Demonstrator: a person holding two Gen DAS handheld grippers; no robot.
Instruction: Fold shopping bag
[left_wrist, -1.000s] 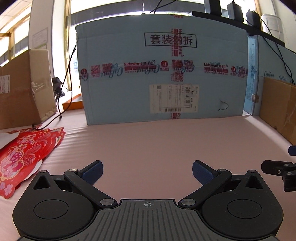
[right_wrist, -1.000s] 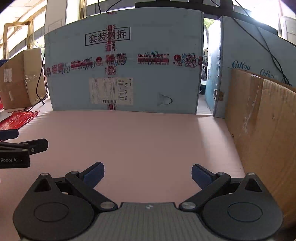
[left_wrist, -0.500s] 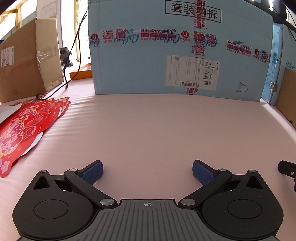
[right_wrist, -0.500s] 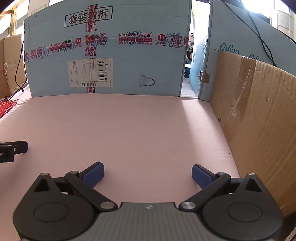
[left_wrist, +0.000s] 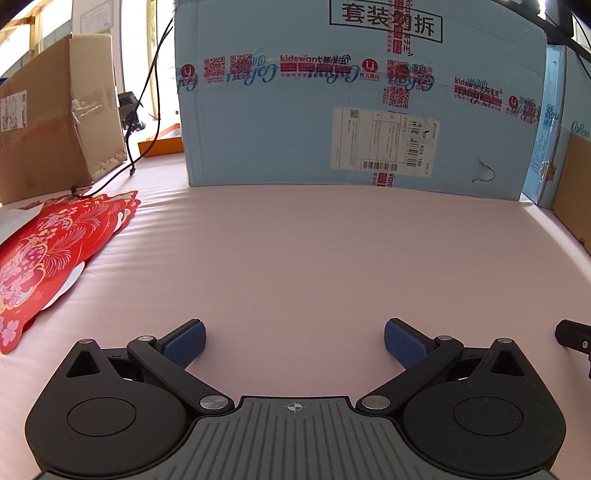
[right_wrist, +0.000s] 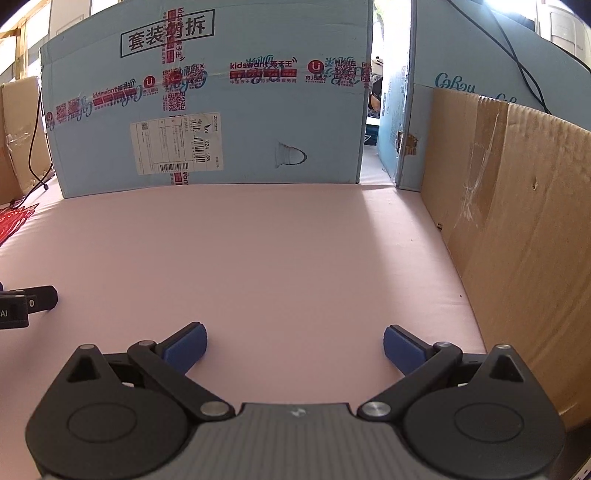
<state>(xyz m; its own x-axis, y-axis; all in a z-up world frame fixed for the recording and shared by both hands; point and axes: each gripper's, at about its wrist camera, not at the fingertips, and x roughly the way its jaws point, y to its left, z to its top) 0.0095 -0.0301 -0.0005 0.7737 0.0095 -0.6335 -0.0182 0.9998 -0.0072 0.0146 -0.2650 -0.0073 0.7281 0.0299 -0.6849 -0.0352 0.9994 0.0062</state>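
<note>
Two handheld tools hover low over a desk (left_wrist: 332, 258) covered in smooth pale pink material. The left tool (left_wrist: 294, 341) has its two blue-padded fingers spread wide apart with nothing between them, only bare pink surface. The right tool (right_wrist: 294, 347) is likewise wide open and empty, its two blue pads also over bare desk. Each tool shows at the edge of the other's view as a small black part, so the two sit side by side, apart from each other. The shopping bag (left_wrist: 48, 258), red with pink and gold flower patterns, lies flat near the desk's left edge, well to the left of the left tool and touched by neither tool; it looks like several overlapping red layers, and how many I cannot tell. Just one red corner of it shows in the right wrist view, at the far left. Along the desk's far edge stands one large light blue carton (left_wrist: 351, 92) with red tape, Chinese lettering and one white shipping label (left_wrist: 382, 142). A second blue carton (right_wrist: 443, 110) stands at the far right corner. One brown cardboard panel (right_wrist: 517, 221) runs along the right edge, and one brown cardboard box (left_wrist: 55, 114) sits at the far left corner, with black cables (left_wrist: 147, 92) hanging beside it.
</note>
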